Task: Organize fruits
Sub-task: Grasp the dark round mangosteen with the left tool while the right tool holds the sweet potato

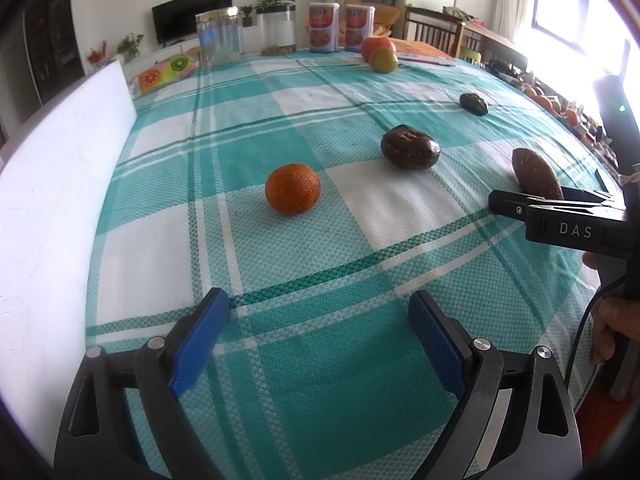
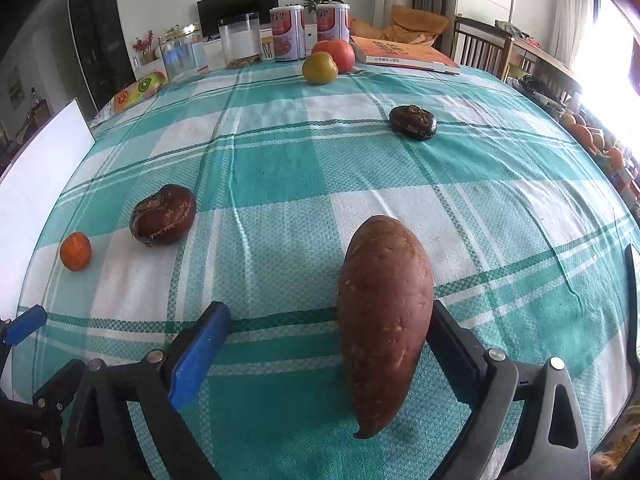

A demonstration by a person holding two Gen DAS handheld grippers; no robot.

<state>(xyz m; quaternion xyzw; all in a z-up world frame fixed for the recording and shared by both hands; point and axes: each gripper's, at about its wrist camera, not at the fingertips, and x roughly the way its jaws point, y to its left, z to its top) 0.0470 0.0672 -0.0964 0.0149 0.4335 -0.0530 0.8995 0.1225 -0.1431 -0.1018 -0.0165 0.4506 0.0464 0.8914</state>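
We see our right tongs (image 2: 320, 344) spread wide around a sweet potato (image 2: 386, 320) lying on the table (image 2: 280, 168), against the right pad, clear of the left. Our left tongs (image 1: 320, 344) gape over bare cloth. Ahead lie an orange (image 1: 293, 194) and two dark fruits (image 1: 410, 147) (image 1: 473, 104), well apart. A white board (image 1: 60, 184) lines the left edge.

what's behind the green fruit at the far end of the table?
A red-orange fruit sits right behind the green fruit, partly hidden by it. Past that stand two cans and a book. Whether the two fruits touch cannot be told.
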